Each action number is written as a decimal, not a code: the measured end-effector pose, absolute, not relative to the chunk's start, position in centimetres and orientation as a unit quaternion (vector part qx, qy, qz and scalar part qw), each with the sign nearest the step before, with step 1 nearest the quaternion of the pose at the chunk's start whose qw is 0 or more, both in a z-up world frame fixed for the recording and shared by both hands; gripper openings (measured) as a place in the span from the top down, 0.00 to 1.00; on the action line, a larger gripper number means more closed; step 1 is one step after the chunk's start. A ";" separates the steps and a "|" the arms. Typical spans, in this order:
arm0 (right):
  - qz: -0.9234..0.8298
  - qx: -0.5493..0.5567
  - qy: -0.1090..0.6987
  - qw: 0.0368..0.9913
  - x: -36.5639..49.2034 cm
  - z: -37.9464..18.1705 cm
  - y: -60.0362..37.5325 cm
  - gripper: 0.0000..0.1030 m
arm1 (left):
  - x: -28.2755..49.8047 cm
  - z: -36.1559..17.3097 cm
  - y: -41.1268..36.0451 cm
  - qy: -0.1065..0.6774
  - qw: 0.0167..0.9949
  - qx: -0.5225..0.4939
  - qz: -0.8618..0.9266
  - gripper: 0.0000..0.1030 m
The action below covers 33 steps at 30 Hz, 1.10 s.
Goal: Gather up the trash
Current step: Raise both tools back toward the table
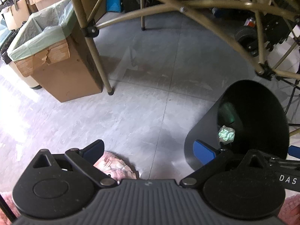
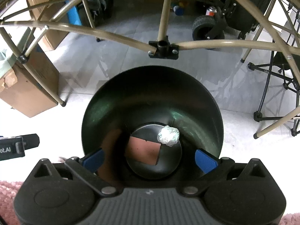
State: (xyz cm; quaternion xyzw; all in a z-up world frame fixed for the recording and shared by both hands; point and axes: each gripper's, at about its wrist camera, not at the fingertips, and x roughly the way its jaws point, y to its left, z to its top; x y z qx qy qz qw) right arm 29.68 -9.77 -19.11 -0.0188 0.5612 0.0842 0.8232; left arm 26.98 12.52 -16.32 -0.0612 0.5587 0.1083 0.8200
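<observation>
A black round bin (image 2: pixel 150 97) stands on the floor. My right gripper (image 2: pixel 150 159) is open and empty right above its mouth. A crumpled white wad (image 2: pixel 168 136) and a flat brown card piece (image 2: pixel 144 152) lie on the bin's bottom. In the left wrist view the bin (image 1: pixel 253 112) is at the right with the wad (image 1: pixel 226 133) inside. My left gripper (image 1: pixel 150 150) is open and empty above the grey floor, left of the bin. A crumpled pinkish piece (image 1: pixel 114 167) lies on the floor just under its left finger (image 1: pixel 93 149).
A cardboard box lined with a green bag (image 1: pixel 46 37) stands at the left. Tan table legs (image 1: pixel 97 56) and crossbars (image 2: pixel 206 44) span the view above. A wheeled black cart (image 2: pixel 208 28) and folding chair legs (image 2: pixel 271 93) are behind and right. Pink rug (image 2: pixel 9 189) lies at the bottom.
</observation>
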 end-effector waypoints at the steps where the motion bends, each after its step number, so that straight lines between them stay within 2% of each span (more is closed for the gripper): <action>1: 0.085 -0.018 0.558 0.825 29.5 -18.8 -9.9 0.00 | 26.9 -16.0 12.4 0.555 0.822 -0.062 0.107 0.00; 22: 0.108 -0.010 0.493 0.863 23.9 -9.8 -12.1 0.00 | 22.6 -9.8 11.2 0.502 0.857 -0.062 0.100 0.00; 33: 0.105 0.008 0.407 0.907 21.9 -4.0 -14.5 0.00 | 22.1 -4.7 9.4 0.443 0.890 -0.053 0.093 0.00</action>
